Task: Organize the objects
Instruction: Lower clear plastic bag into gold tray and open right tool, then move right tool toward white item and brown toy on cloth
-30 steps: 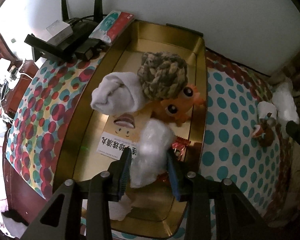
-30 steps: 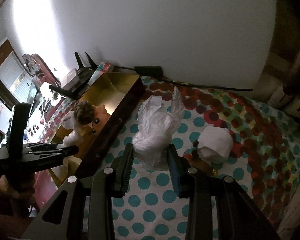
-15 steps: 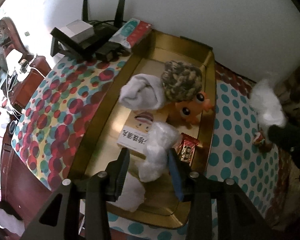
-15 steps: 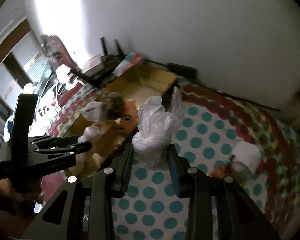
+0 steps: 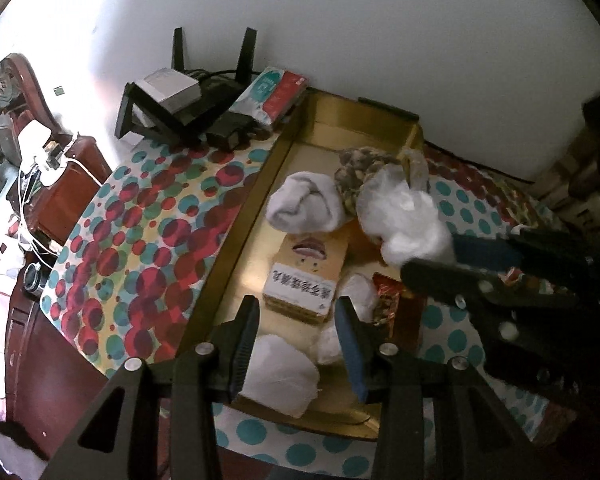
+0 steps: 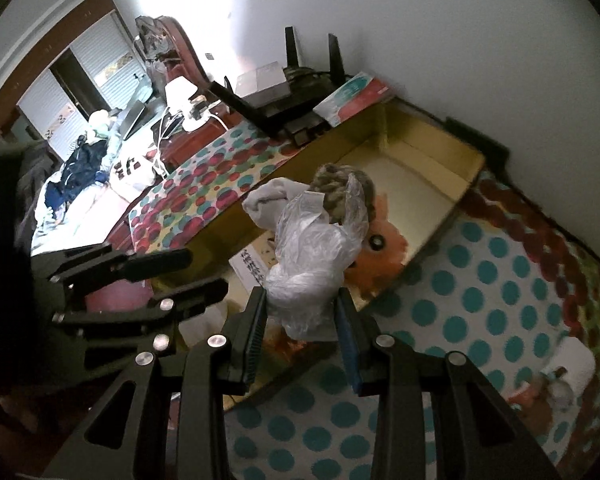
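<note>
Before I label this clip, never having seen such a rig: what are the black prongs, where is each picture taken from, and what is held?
The prongs are jaws of two hand-held grippers; a camera on each looks along them. In the right one's view, the right gripper clamps a crumpled plastic bag above the gold tray. In the other view, the left gripper is empty, jaws apart. In the tray lie a rolled white sock, a small printed box and an orange toy, on a dotted tablecloth.
</note>
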Demonstrator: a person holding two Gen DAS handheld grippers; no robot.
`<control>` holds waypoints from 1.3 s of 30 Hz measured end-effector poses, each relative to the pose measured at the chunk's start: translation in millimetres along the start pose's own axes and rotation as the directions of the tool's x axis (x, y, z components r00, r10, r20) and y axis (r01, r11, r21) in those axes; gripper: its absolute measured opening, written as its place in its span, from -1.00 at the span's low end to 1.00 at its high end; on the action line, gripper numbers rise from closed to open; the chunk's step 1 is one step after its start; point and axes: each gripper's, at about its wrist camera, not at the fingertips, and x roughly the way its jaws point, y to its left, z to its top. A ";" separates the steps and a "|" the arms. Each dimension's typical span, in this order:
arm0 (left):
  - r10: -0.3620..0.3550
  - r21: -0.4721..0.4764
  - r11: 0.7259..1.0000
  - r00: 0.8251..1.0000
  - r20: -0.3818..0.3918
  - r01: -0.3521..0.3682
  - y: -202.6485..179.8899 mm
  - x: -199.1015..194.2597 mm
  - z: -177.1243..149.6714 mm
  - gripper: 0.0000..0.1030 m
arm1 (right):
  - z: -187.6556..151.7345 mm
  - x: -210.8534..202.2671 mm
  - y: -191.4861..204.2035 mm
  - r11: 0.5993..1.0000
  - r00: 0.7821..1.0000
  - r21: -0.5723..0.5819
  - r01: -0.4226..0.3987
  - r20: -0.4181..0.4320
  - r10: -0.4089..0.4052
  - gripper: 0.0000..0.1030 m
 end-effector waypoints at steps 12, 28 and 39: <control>0.023 -0.010 1.000 0.997 -0.074 -0.024 21.1 8.0 -2.3 -0.21 | 35.7 34.7 6.1 0.998 0.997 0.008 0.067 0.023 -0.068 -0.37; -0.015 0.046 0.999 0.997 -0.080 0.019 6.9 17.3 21.3 -0.21 | 41.1 13.3 -18.2 0.981 0.980 0.131 0.146 0.115 -0.162 0.23; -0.048 0.181 0.982 0.998 -0.043 0.055 -47.9 13.8 31.5 -0.21 | -38.2 -78.9 -134.6 0.834 0.915 0.463 0.300 0.107 -0.388 0.24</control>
